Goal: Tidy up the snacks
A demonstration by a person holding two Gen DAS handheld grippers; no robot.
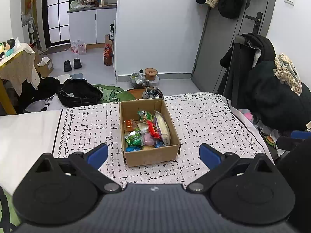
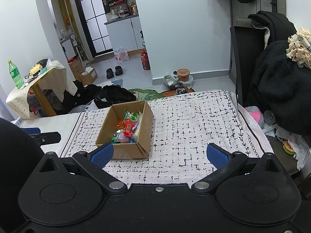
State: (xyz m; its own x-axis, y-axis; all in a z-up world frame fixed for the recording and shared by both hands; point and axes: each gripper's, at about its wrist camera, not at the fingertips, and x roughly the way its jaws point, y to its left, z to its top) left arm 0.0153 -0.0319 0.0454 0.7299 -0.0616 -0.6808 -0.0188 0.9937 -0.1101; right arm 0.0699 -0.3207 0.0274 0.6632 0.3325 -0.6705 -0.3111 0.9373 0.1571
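The supporting surface was a flat top covered by a white cloth [image 1: 204, 120] with a black broken-grid print. One open cardboard box [image 1: 153, 156] of snack packets [image 1: 149, 132] rested directly on it, near the cloth's left border.

left wrist: faces cardboard box [image 1: 149, 132] head-on, near | right wrist: right of it | shared: box, tablecloth [image 2: 194, 120]
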